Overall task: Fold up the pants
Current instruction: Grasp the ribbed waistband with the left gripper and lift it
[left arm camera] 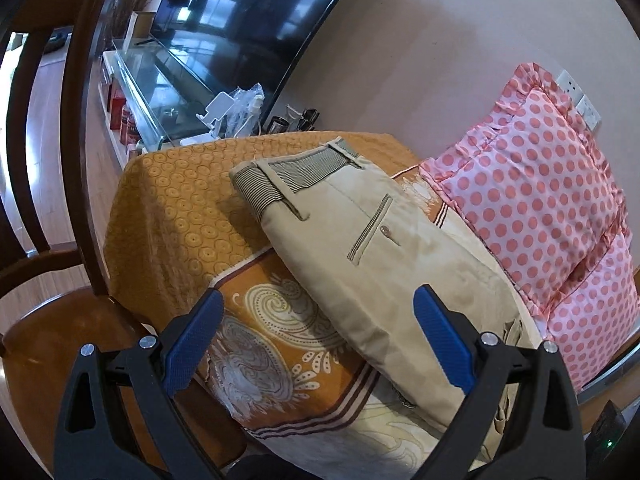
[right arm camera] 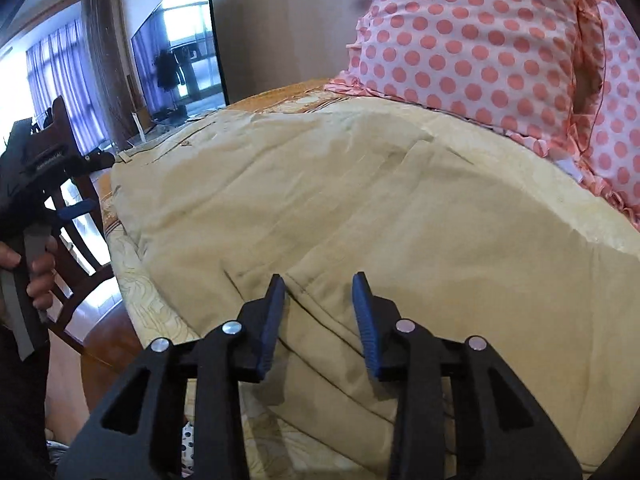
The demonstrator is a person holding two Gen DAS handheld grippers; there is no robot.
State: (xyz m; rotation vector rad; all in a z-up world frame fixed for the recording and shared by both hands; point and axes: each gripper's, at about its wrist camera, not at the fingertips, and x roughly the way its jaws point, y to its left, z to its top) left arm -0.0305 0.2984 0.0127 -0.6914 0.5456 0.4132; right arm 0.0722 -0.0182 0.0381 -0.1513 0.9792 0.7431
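Left wrist view: khaki pants [left arm camera: 384, 264] folded beside the polka-dot pillow [left arm camera: 532, 200]; left gripper [left arm camera: 320, 336] and right gripper [right arm camera: 319, 312] spread, empty. Risk: careless nudging unfolds layers.

left tool [left arm camera: 318, 312]: matte black frame, triangular cut-outs in both arms, two round silver screws per side
left tool pads [left arm camera: 194, 342]: blue, textured grip faces, long and flat
right tool [right arm camera: 319, 294]: same black frame, same cut-outs, four silver screw heads
right tool pads [right arm camera: 366, 322]: blue, ribbed, tapering to tips
left tool seen from right wrist view: black body, small white lettering unreadable, grey handle, blue pad showing
left hand [right arm camera: 34, 270]: bare skin, brown tone, short nails, fingers around the grey handle
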